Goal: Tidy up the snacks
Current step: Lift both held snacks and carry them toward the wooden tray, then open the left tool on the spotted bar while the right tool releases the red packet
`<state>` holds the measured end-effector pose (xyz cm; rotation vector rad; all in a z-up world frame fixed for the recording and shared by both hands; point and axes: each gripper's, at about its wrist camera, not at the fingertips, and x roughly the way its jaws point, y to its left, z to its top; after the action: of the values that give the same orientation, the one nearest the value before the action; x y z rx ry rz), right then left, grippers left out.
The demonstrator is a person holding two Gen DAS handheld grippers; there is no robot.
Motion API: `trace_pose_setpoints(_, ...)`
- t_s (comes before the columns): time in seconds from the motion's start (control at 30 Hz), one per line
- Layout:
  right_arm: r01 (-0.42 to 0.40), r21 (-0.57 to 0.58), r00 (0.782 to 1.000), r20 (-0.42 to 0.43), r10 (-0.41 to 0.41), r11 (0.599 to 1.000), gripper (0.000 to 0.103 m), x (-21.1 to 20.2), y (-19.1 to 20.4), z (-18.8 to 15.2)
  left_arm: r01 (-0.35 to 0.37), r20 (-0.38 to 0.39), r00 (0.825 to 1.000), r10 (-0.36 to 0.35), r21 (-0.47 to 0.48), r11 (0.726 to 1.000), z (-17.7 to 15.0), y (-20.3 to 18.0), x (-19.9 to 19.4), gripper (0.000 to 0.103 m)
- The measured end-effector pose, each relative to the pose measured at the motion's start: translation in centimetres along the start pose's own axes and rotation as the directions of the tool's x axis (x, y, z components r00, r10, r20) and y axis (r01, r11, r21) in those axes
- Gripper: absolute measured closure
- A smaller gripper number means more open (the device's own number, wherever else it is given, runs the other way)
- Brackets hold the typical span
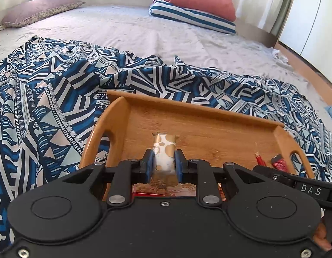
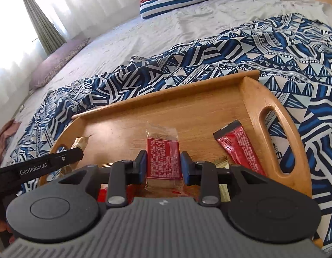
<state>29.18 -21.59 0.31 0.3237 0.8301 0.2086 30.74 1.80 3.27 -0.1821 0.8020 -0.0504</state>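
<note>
A wooden tray (image 1: 209, 120) with handle slots lies on a patterned blue cloth. My left gripper (image 1: 163, 164) is shut on a white-and-gold snack packet (image 1: 165, 150), held over the tray's left part. In the right wrist view my right gripper (image 2: 162, 164) is shut on a red-labelled clear snack packet (image 2: 162, 157) above the tray (image 2: 250, 99). A red stick packet (image 2: 239, 148) lies on the tray floor to its right. The left gripper's black body (image 2: 47, 163) and its gold packet (image 2: 79, 143) show at the left. More red wrappers (image 1: 163, 190) lie under the left gripper, mostly hidden.
The blue-and-white patterned cloth (image 1: 47, 99) is spread over a grey bed sheet (image 1: 133, 28). A striped folded blanket with a red one on top (image 1: 194, 15) sits at the far side, a mauve pillow (image 1: 39, 8) at the far left. Curtains hang behind.
</note>
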Motion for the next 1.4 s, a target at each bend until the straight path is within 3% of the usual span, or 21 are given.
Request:
trace_pose_setpoints(0.27, 0.056, -0.074, 0.998, 0.021, -0.054, 0.996, 0.065, 0.3, 0.7, -0.6, -0.021, -0.010, 1.000, 0.021, 0.006, 1.000, -0.1, 0.2, 0.8, 0.083)
trace_pose_setpoints(1.03, 0.062, -0.110, 0.998, 0.037, -0.058, 0.992, 0.065, 0.3, 1.0, -1.1, -0.032, -0.014, 0.999, 0.033, 0.043, 0.999, -0.9, 0.0, 1.1, 0.080)
trace_pose_setpoints(1.1, 0.054, -0.111, 0.998, 0.037, -0.050, 0.992, 0.061, 0.2, 0.9, -1.2, -0.034, -0.012, 0.999, 0.035, 0.052, 0.998, -1.0, -0.1, 0.8, 0.077)
trace_pose_setpoints(1.2, 0.056, -0.122, 0.998, 0.039, -0.051, 0.991, 0.053, 0.0, 1.1, -1.4, -0.033, 0.003, 0.999, 0.033, 0.072, 0.997, -1.2, -0.2, 0.0, 0.064)
trace_pose_setpoints(1.23, 0.058, -0.127, 0.998, 0.042, -0.053, 0.990, 0.045, -0.1, 1.1, -1.5, -0.033, 0.010, 0.999, 0.032, 0.082, 0.996, -1.2, -0.3, -0.4, 0.059)
trace_pose_setpoints(1.4, 0.042, -0.135, 0.997, 0.066, -0.033, 0.990, 0.038, -1.3, 1.2, -1.7, -0.032, 0.056, 0.998, 0.024, 0.131, 0.991, -1.5, -0.6, -2.8, 0.042)
